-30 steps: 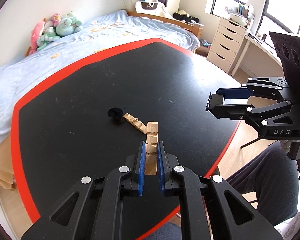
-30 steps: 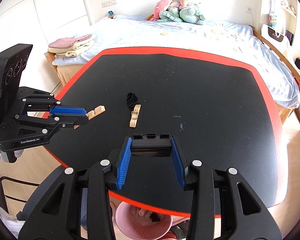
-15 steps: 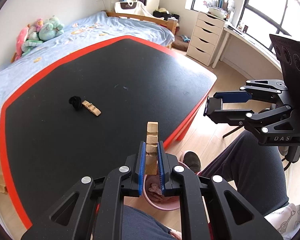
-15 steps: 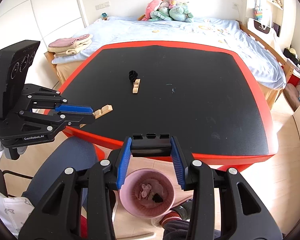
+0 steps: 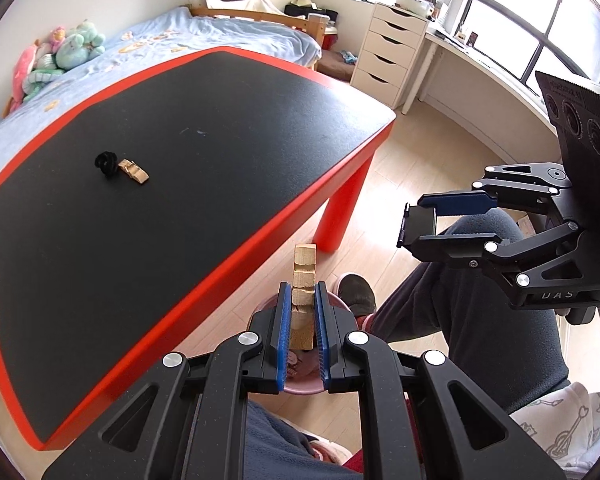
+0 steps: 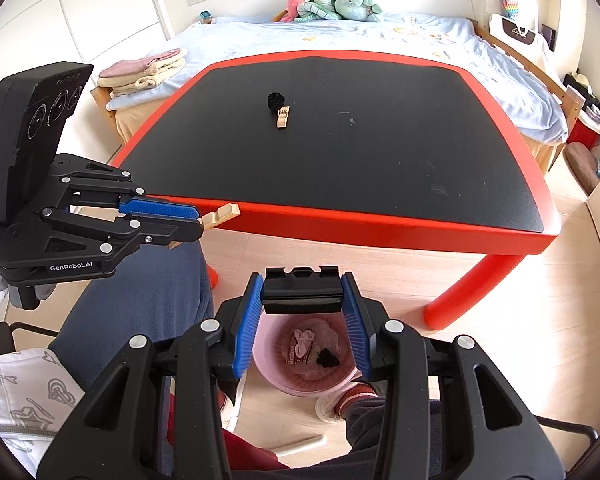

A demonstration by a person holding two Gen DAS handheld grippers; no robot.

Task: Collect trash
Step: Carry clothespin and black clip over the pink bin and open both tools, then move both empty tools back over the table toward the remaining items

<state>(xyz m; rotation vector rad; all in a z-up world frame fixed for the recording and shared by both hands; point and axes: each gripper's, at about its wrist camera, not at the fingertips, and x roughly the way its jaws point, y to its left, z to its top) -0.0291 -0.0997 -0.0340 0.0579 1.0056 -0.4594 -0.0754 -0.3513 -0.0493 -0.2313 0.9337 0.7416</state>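
My left gripper (image 5: 302, 304) is shut on a wooden clothespin (image 5: 303, 276) and holds it off the table's front edge, above the pink bin (image 5: 300, 376). It shows in the right wrist view (image 6: 198, 224) with the clothespin (image 6: 222, 214) sticking out. My right gripper (image 6: 302, 304) is shut on a black rectangular piece (image 6: 302, 290) directly over the pink bin (image 6: 304, 354), which holds wrappers and scraps. It shows in the left wrist view (image 5: 410, 224). A second clothespin (image 6: 283, 117) and a black crumpled scrap (image 6: 276, 100) lie on the black table (image 6: 380, 160).
The table has a red rim and red legs (image 6: 460, 292). The person's legs (image 5: 480, 320) are beside the bin. A bed (image 6: 340, 36) with plush toys stands behind the table. A white drawer unit (image 5: 388, 52) stands at the right.
Both grippers have pulled back from the table and lowered toward the pink bin. The left still holds the clothespin, the right still holds the black piece.
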